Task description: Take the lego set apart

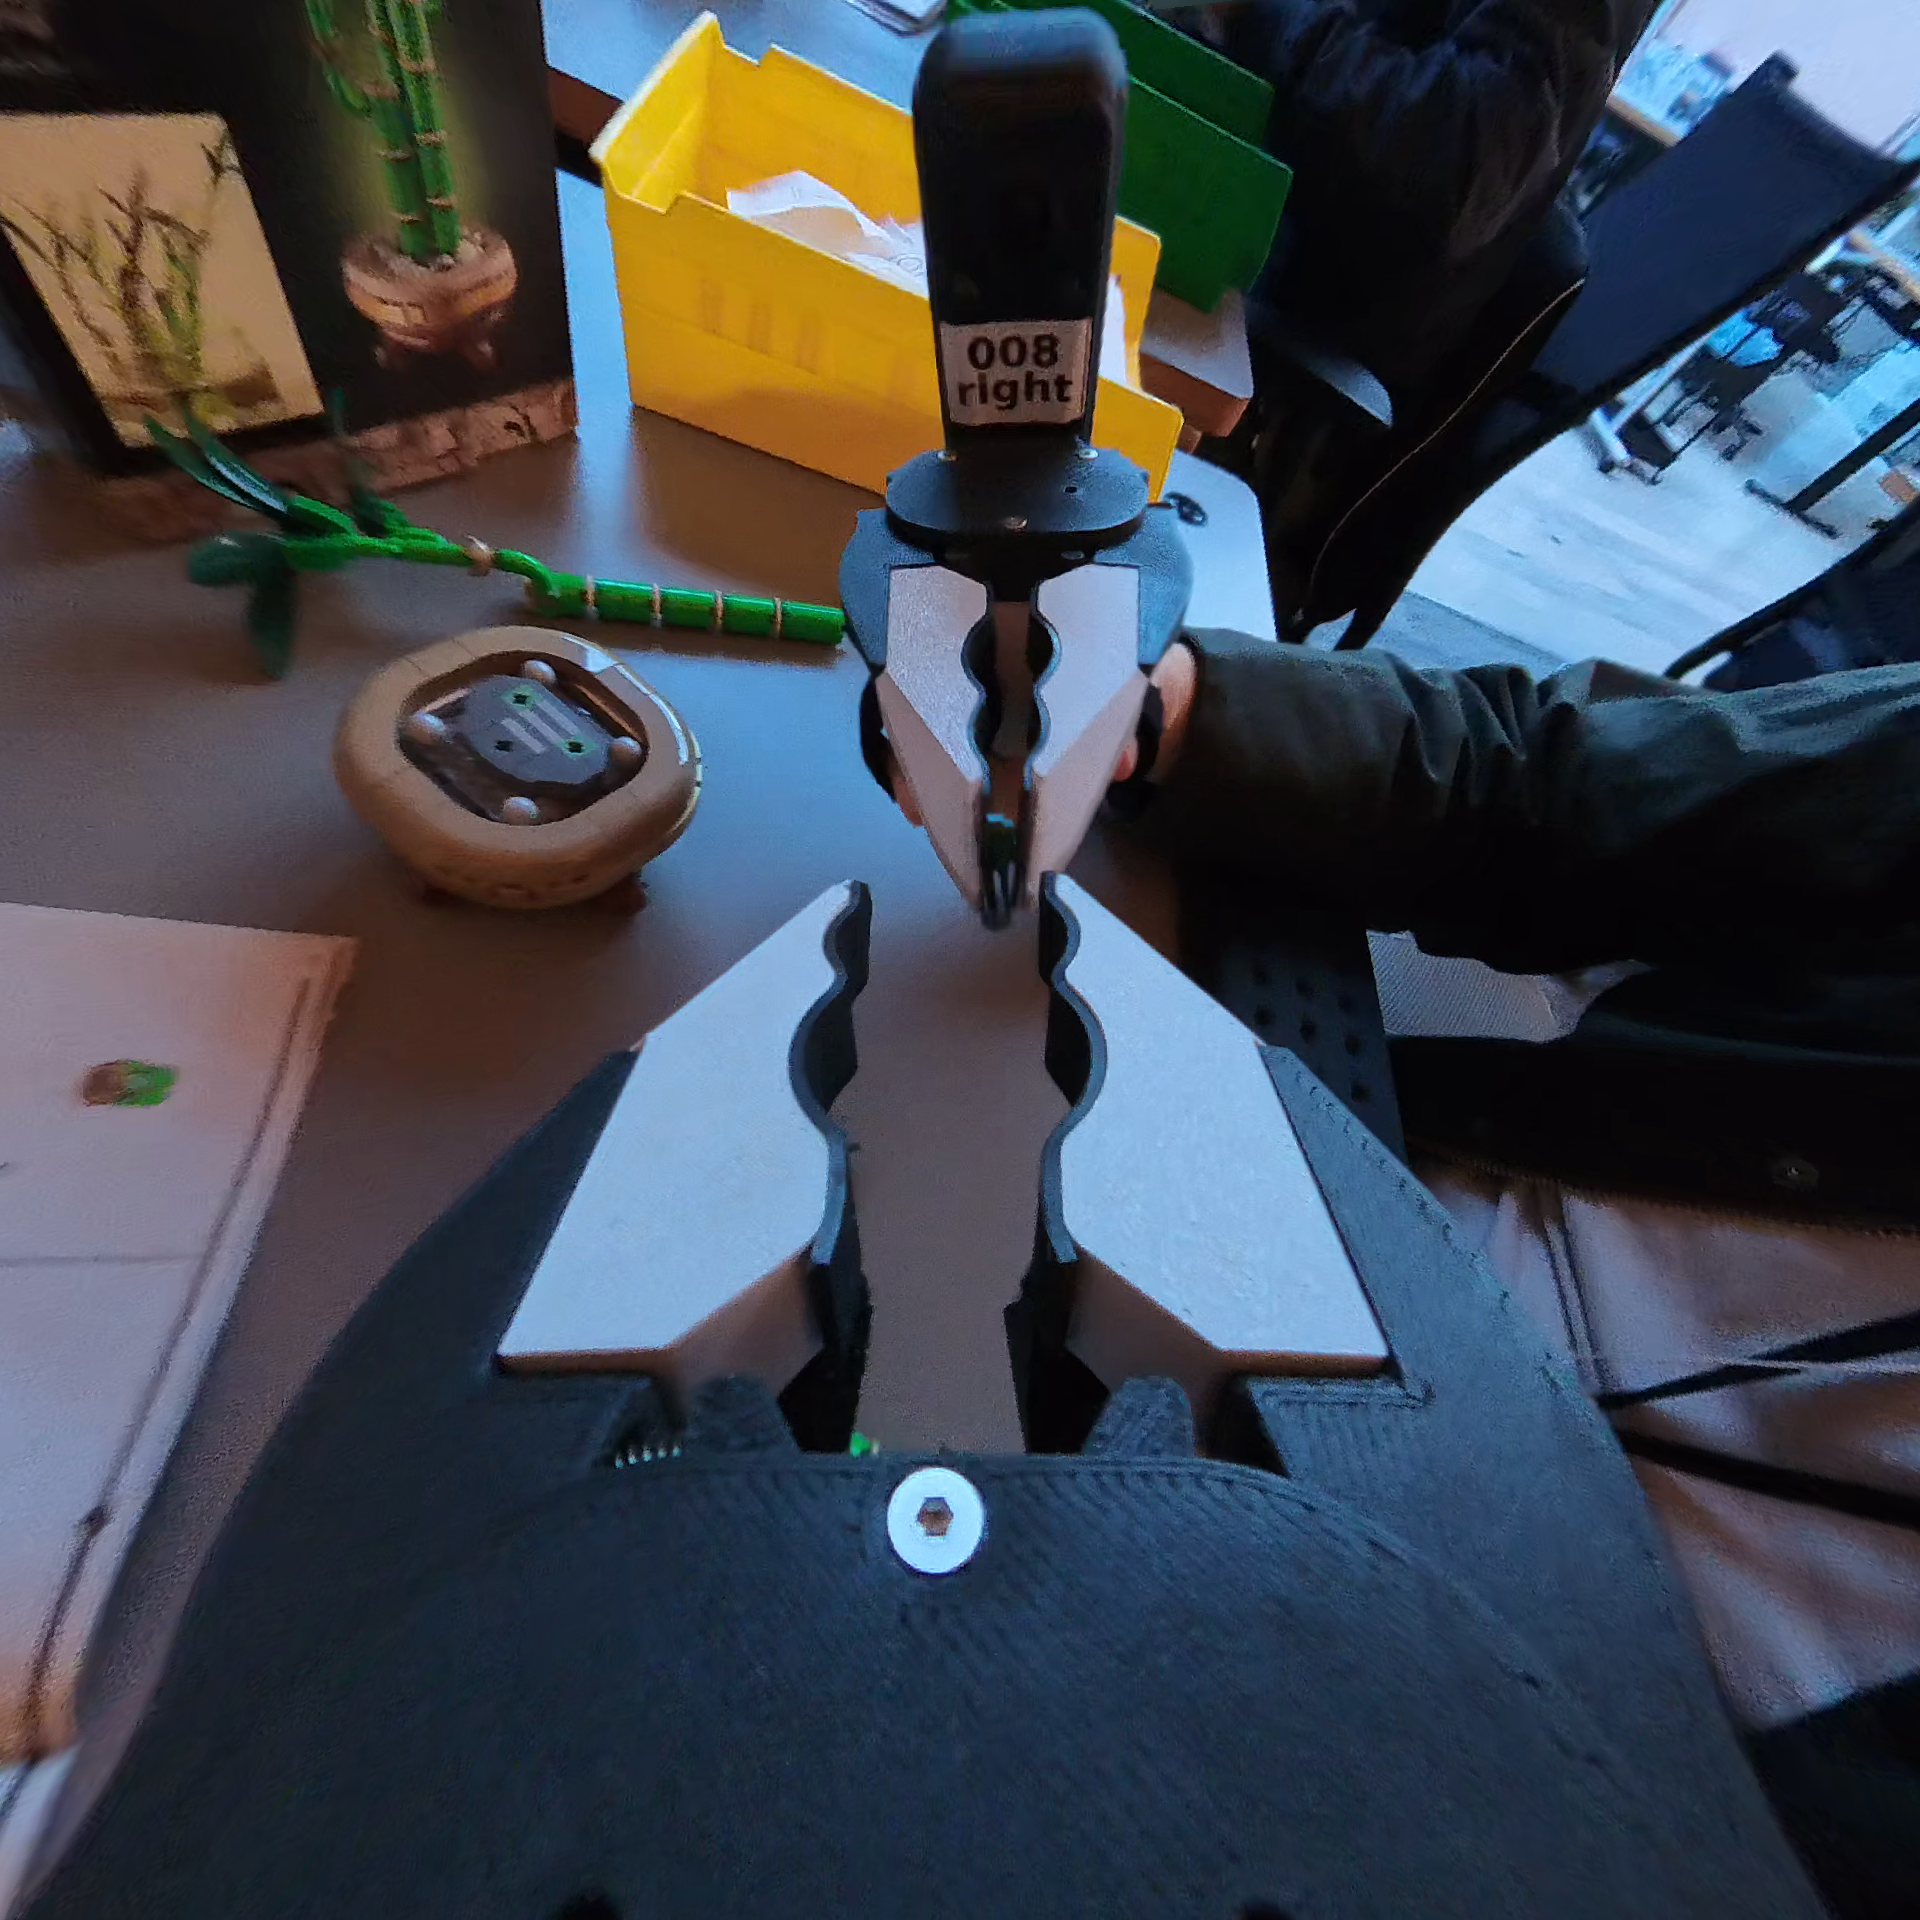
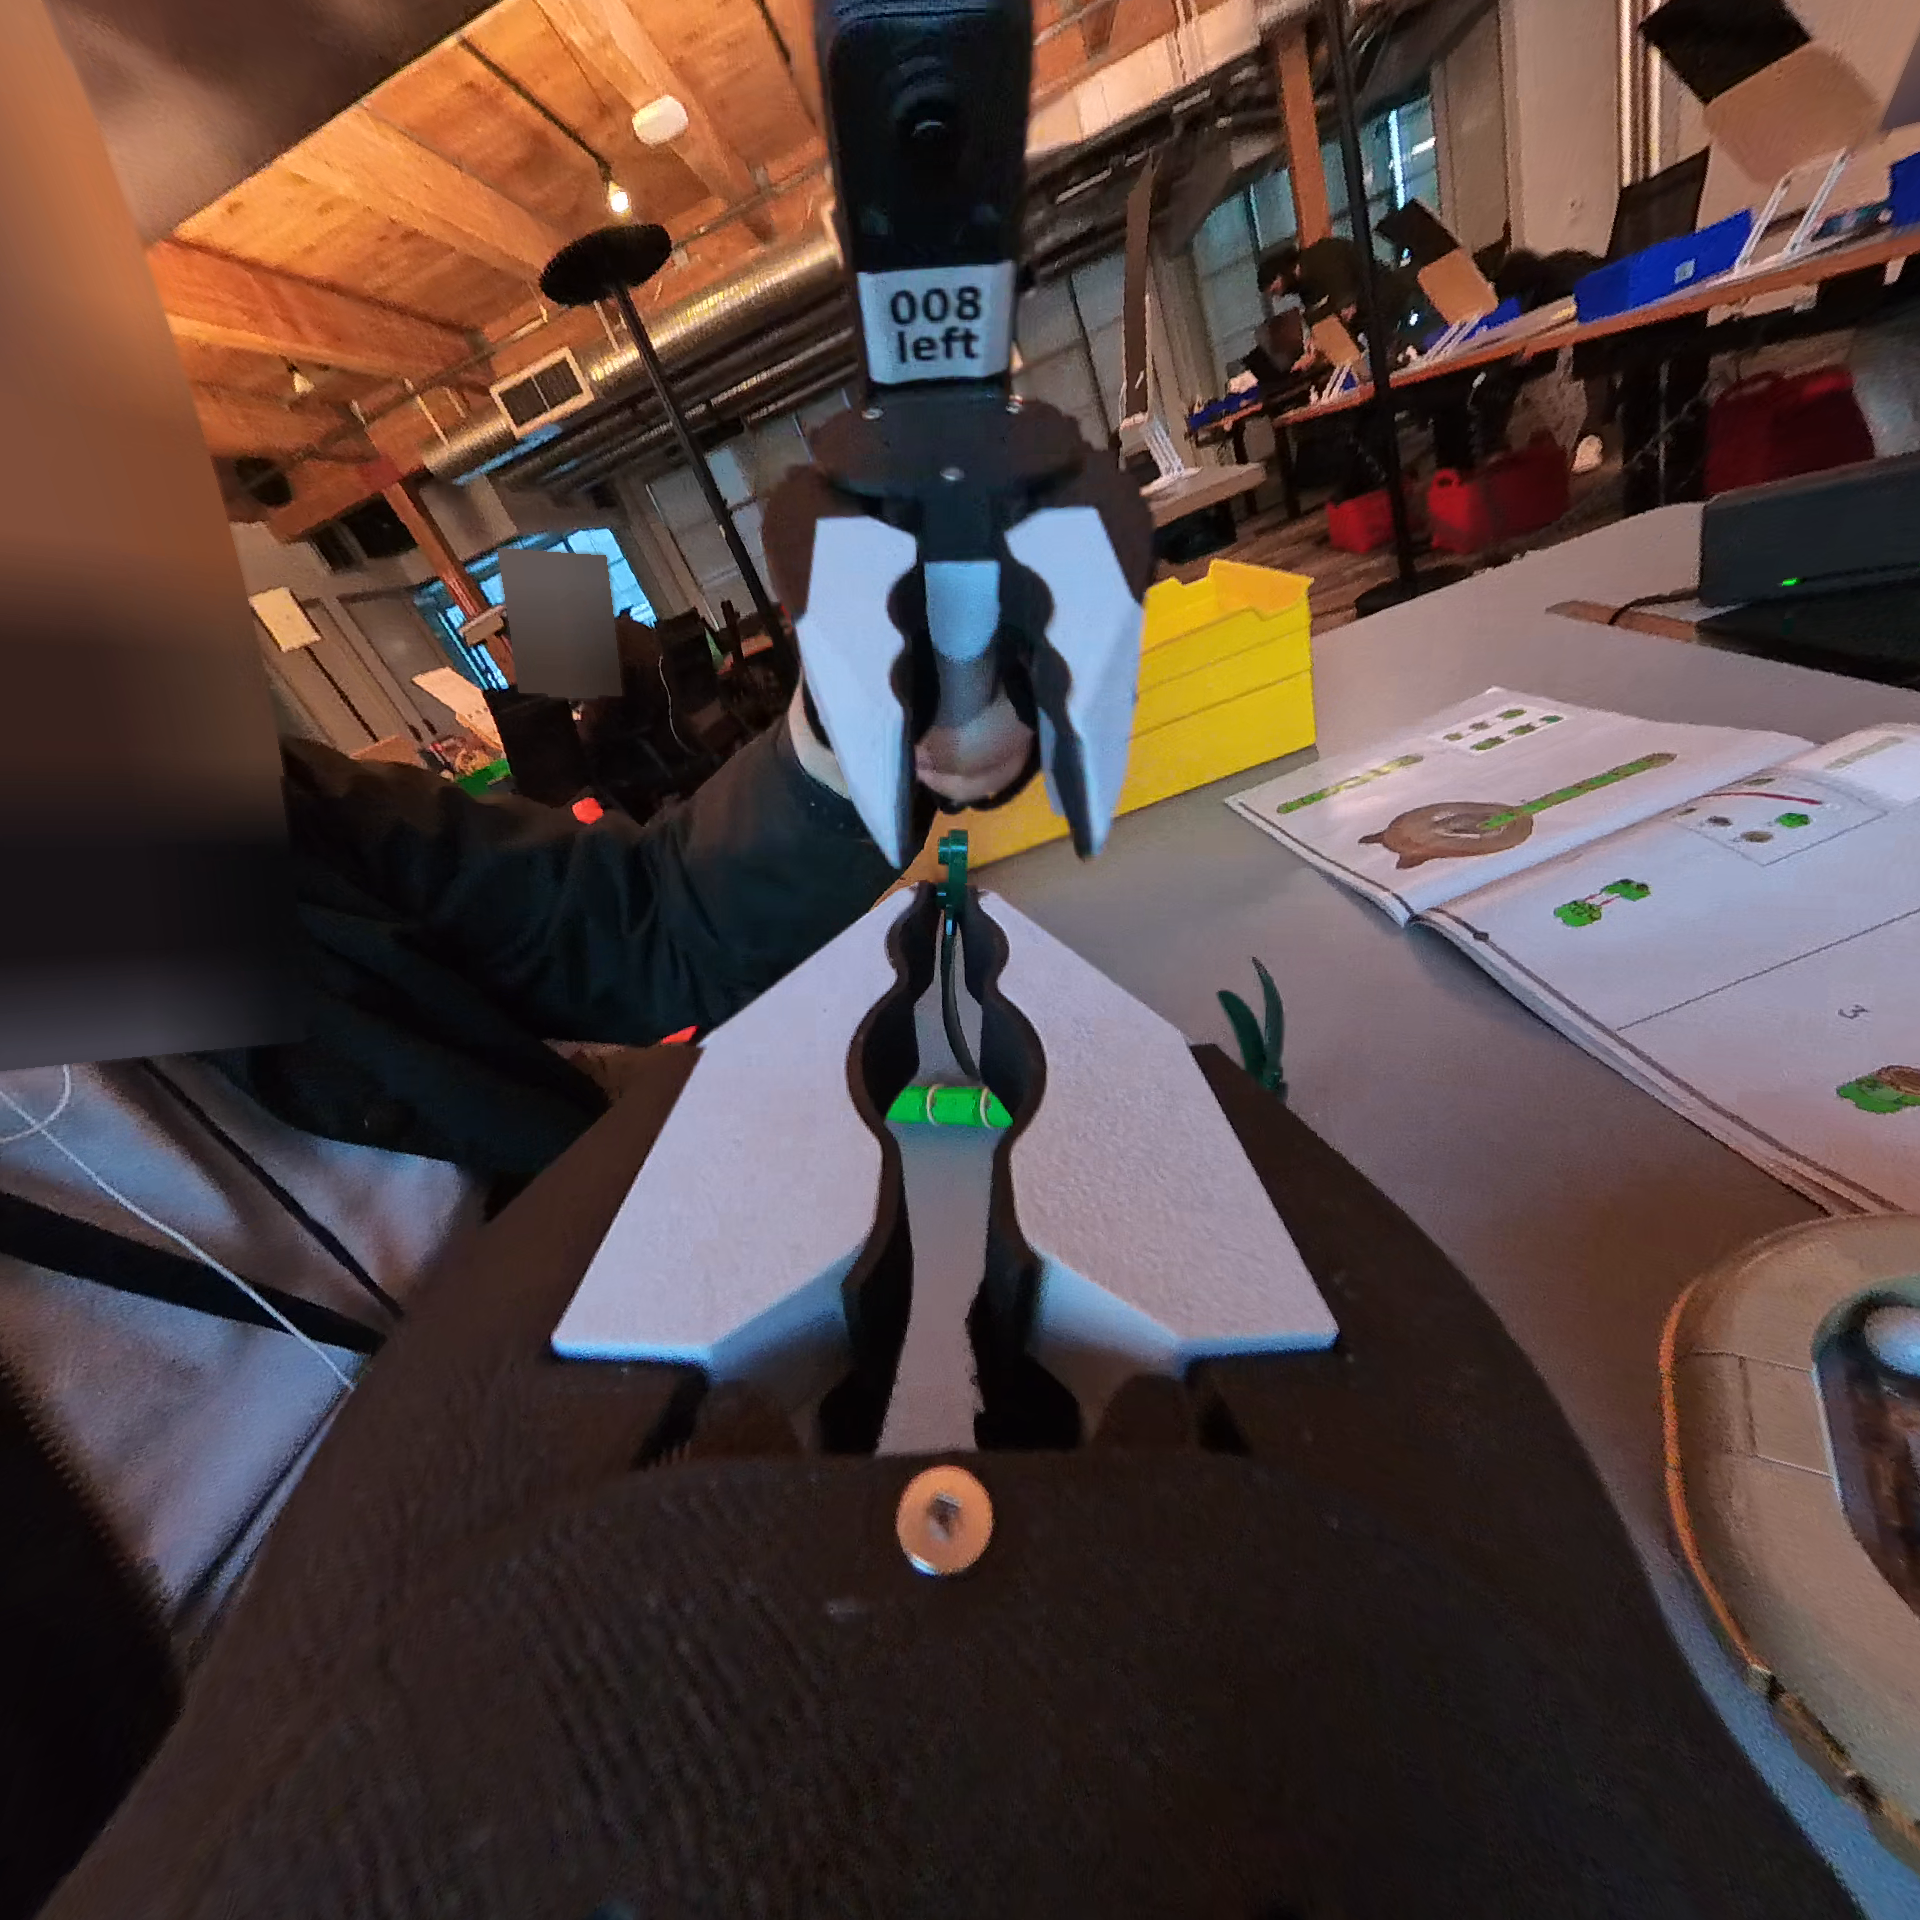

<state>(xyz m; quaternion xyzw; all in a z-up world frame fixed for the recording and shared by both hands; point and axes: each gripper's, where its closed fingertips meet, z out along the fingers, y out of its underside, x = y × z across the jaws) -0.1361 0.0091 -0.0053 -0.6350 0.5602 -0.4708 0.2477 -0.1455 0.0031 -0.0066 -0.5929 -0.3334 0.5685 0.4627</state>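
While one hand-held gripper [image 2: 948,914] pinches one leaf [image 2: 951,868], two yellow bins [image 1: 790,301] sit

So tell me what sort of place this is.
Probably a shared workshop or lab in a loft-style building: an exposed timber ceiling with a metal duct, long tables carrying blue bins, and people working at them.

**Two wrist cameras, facing each other**

Your left wrist view looks along its own hand-held gripper [image 1: 954,894], angled down at the worktop [image 1: 727,935], close up. Your right wrist view sits low behind its own hand-held gripper [image 2: 945,902], facing more level, out across the room. Each view shows the other's gripper head-on and near; both share the yellow bin [image 1: 790,301] and the worktop.
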